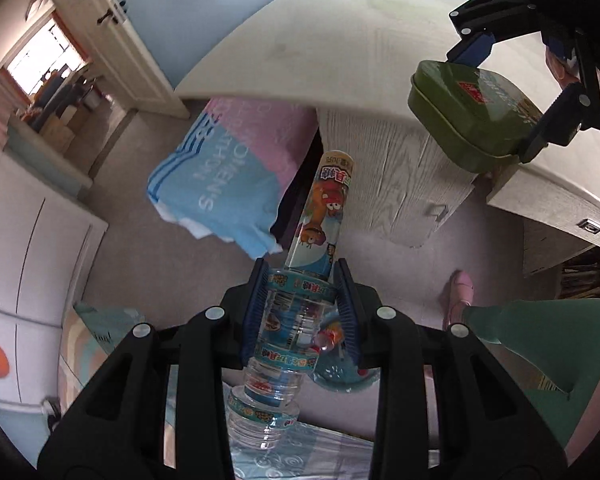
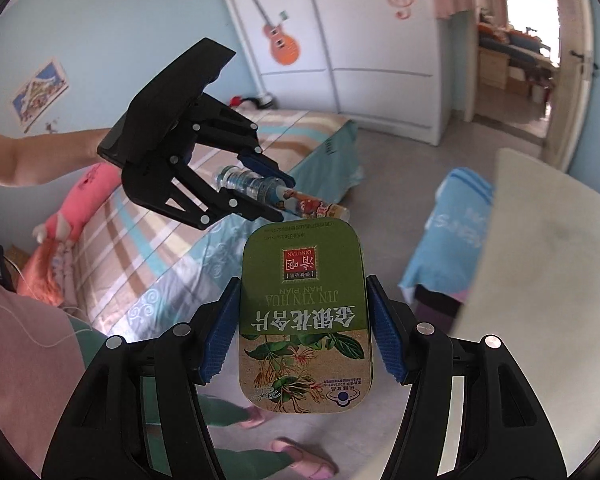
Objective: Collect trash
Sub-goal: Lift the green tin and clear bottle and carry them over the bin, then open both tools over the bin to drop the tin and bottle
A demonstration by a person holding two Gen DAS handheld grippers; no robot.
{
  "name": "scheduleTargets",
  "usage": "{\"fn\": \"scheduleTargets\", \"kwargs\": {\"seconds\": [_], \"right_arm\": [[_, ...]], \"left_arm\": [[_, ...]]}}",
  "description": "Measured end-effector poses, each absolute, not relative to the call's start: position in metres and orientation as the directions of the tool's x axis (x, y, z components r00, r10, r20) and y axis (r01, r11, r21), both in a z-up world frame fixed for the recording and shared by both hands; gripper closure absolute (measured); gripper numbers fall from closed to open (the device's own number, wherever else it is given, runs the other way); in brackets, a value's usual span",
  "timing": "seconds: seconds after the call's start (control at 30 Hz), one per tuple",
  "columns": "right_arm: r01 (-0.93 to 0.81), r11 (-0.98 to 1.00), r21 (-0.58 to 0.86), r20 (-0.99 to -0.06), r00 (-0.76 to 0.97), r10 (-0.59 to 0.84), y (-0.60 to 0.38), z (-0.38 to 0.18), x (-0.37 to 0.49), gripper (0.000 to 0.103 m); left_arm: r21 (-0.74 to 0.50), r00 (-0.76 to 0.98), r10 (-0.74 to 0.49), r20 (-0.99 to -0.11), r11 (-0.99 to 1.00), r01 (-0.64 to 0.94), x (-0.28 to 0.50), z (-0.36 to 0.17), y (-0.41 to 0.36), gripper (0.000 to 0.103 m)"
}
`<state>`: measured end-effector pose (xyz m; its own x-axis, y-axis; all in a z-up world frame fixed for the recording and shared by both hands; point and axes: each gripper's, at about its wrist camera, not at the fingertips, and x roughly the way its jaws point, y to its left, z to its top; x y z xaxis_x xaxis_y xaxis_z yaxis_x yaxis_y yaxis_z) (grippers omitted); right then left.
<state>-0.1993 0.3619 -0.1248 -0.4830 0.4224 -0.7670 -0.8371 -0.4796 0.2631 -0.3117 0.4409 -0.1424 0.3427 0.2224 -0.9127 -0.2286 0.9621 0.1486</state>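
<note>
My left gripper (image 1: pixel 302 312) is shut on a clear plastic bottle (image 1: pixel 320 216) with a cartoon label, held in the air above the floor. The same gripper (image 2: pixel 274 196) and bottle (image 2: pixel 300 200) show in the right wrist view, left of centre. My right gripper (image 2: pixel 304 336) is shut on a flat green tin (image 2: pixel 304 320) with Chinese writing and a flower picture, held in the air. In the left wrist view the tin (image 1: pixel 472 116) and right gripper (image 1: pixel 512 100) are at the upper right, over the desk's edge.
A pale desk (image 1: pixel 340 40) with a drawer front stands ahead. A blue and pink bag (image 1: pixel 228 172) hangs by the desk. A bed (image 2: pixel 140 240) with a striped cover and a pink plush toy lies left. A white wardrobe (image 2: pixel 360 40) and an open door are behind. The person's feet stand on the grey floor.
</note>
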Motion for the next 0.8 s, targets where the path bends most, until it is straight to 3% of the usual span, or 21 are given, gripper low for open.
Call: {"fn": "scheduleTargets", "kwargs": {"seconds": [0.43,0.63,0.8], "right_arm": [[-0.792,-0.484,0.372,-0.857,-0.493,0.148,0.416,-0.263,-0.302,0.041],[-0.788,-0.464,0.405,-0.875,-0.48,0.052,0.421,-0.319,-0.32,0.041],[-0.799,-0.429,0.421,-0.882,-0.472,0.014,0.427,-0.361,-0.329,0.04]], "left_arm": [[-0.048,0.226,0.076,-0.971,0.866,-0.498,-0.407,-0.276,0.461,0.072],[-0.121,0.188,-0.025,-0.982,0.845,-0.521,-0.418,-0.336,0.462,0.072],[-0.113,0.134,-0.049,-0.99,0.842,-0.527,-0.414,-0.376,0.461,0.071]]}}
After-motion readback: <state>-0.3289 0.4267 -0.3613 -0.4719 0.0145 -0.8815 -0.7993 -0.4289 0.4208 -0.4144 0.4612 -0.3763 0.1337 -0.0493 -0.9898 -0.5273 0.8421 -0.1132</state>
